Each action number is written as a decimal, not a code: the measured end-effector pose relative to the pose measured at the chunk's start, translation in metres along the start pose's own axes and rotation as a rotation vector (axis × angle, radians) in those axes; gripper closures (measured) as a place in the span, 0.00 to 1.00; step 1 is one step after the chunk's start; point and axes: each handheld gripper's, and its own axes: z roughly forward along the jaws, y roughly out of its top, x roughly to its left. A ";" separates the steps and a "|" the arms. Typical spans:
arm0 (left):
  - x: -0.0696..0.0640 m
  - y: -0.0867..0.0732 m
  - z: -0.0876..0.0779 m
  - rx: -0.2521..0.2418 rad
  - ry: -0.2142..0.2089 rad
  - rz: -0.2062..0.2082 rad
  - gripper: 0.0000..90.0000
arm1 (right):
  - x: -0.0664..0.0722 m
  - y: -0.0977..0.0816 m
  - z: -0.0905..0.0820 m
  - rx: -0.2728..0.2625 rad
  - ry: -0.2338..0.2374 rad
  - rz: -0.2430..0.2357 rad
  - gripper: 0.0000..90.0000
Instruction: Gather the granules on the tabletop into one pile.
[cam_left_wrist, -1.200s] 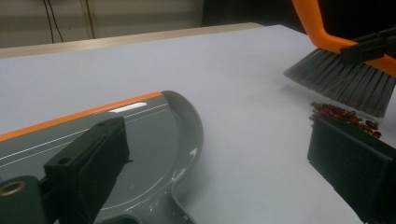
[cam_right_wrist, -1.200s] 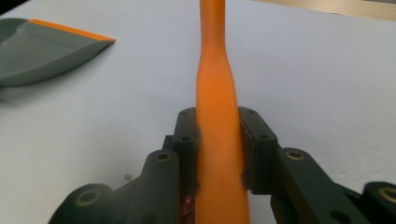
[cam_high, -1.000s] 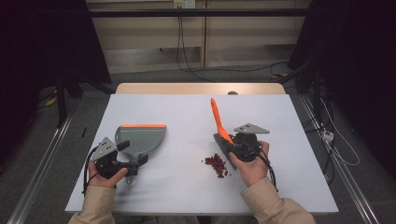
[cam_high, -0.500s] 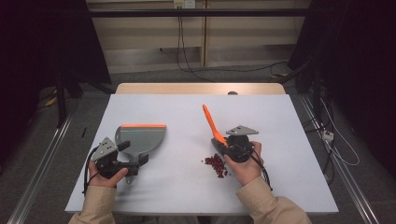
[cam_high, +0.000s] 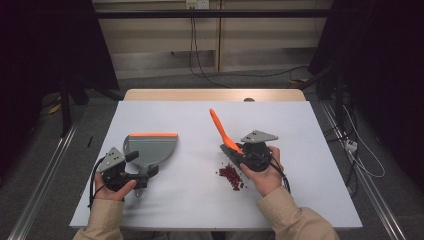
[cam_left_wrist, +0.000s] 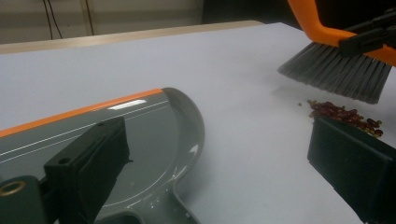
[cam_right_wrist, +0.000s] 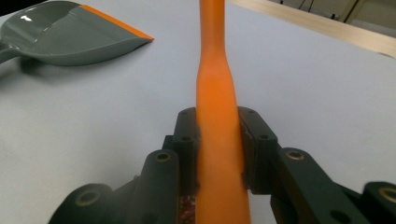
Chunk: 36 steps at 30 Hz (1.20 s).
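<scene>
1. Your right gripper (cam_high: 239, 154) has its fingers (cam_right_wrist: 187, 140) clenched on the orange handle of the brush (cam_high: 221, 131). The handle runs straight up between the pads in the right gripper view, and the bristles (cam_left_wrist: 336, 72) hang just above the beans (cam_high: 231, 177).
2. The brush looks like light, stiff plastic with soft bristles. Your hold low on the handle, near the head, should give good control of the sweep. The smooth handle may twist if you press hard.
3. The beans are small, loose and likely to roll or skip. Judge them best moved with short, gentle strokes, bristles flexing only a little.
4. Your left gripper (cam_high: 131, 176) sits at the handle of the dustpan (cam_high: 150, 148). Its fingers (cam_left_wrist: 88, 170) stand spread in the left gripper view, and you cannot tell from the frames whether they grip the handle.
5. The dustpan is a grey pan with an orange lip, probably light and apt to slide on the worktop unless held down. It lies well apart from the beans, its lip facing away from you.
6. The worktop (cam_high: 300, 130) is pale, smooth and flat, so beans travel easily.
7. The room is dim, with dark curtains at both sides and cables (cam_high: 200, 65) on the floor behind.
</scene>
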 end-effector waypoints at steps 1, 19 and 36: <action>0.000 0.000 0.000 0.001 0.001 -0.003 0.06 | -0.004 0.001 -0.002 -0.003 0.036 -0.007 0.79; 0.000 0.000 0.001 0.004 0.003 -0.007 0.06 | -0.020 -0.011 -0.006 0.076 0.611 -0.127 0.79; 0.003 -0.002 0.001 0.004 0.011 -0.013 0.06 | -0.029 -0.015 0.030 0.128 0.701 -0.114 0.79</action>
